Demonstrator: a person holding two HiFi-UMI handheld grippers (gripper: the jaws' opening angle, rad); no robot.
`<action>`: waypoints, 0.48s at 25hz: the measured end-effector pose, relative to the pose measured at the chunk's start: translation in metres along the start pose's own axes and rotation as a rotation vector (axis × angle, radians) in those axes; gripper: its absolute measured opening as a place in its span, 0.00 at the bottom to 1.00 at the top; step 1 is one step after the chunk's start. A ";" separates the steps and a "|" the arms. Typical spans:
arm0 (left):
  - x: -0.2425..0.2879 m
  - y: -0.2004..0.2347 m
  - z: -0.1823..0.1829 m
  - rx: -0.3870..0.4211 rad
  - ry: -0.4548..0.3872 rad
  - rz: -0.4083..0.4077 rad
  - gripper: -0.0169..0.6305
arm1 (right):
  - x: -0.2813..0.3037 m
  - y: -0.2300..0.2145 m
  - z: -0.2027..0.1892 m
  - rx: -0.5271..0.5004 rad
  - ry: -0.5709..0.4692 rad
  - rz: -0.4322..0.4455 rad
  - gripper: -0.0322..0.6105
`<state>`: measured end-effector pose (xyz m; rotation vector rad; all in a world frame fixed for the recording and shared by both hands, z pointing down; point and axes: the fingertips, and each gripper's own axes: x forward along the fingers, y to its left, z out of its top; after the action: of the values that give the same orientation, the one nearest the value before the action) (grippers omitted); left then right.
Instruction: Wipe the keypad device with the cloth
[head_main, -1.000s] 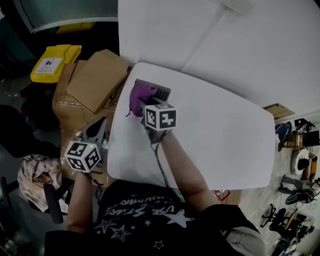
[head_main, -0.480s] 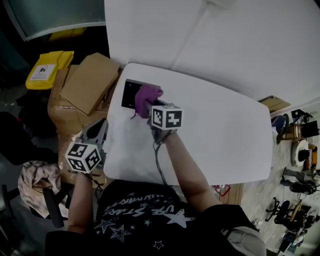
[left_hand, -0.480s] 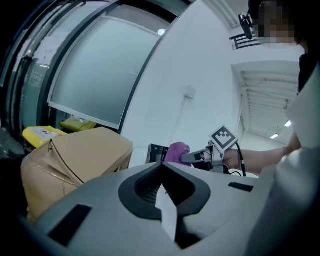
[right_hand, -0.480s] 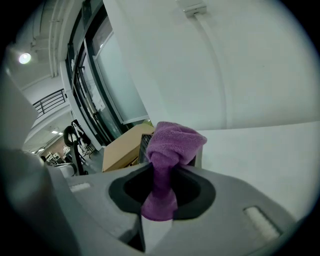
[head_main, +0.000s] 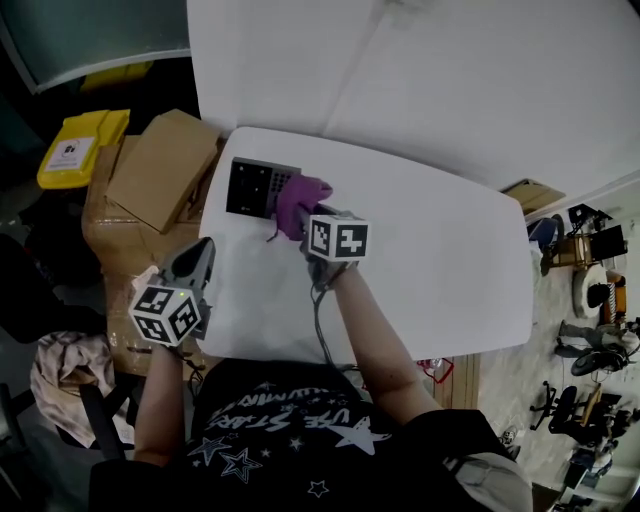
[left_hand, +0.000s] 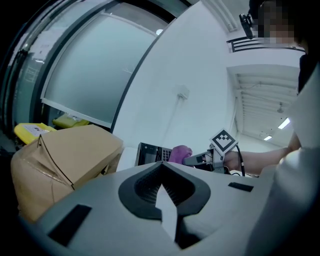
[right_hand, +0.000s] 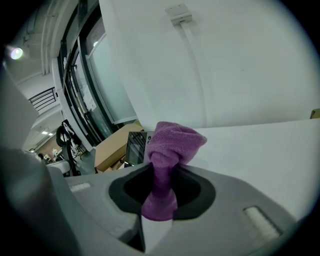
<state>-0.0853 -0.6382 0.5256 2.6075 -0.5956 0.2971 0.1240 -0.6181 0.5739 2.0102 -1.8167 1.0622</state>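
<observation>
White lettering across the black shirt (head_main: 290, 425), below the right claw (head_main: 308, 215), upside down; only "STAR" roughly legible. Label on the yellow bin (head_main: 72, 148), far left of that claw, too small to read.

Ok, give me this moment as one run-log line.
right gripper: shut on purple cloth | cloth at keypad device right edge | left gripper: shut, empty, beside table

A purple cloth (head_main: 300, 203) is held at the tip of the right gripper (head_main: 307, 219), right up against the right end of the dark keypad (head_main: 250, 187), which is laid near the left corner of the white table (head_main: 440, 270). The left gripper (head_main: 191, 264) is held just off the table's left edge, apart from the keypad. A cardboard box (head_main: 152, 170) and a yellow bin (head_main: 70, 150) are seen further left.
</observation>
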 end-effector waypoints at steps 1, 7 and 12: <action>0.001 -0.002 0.000 0.000 0.000 -0.005 0.04 | -0.003 -0.001 0.000 -0.005 -0.001 -0.002 0.20; 0.004 -0.015 0.002 0.001 -0.016 -0.022 0.04 | -0.019 -0.004 -0.002 -0.020 -0.008 -0.009 0.20; -0.002 -0.022 -0.001 0.004 -0.015 -0.014 0.04 | -0.030 -0.004 -0.008 -0.022 -0.005 -0.001 0.20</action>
<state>-0.0773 -0.6190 0.5171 2.6187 -0.5826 0.2754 0.1256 -0.5891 0.5613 2.0025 -1.8223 1.0332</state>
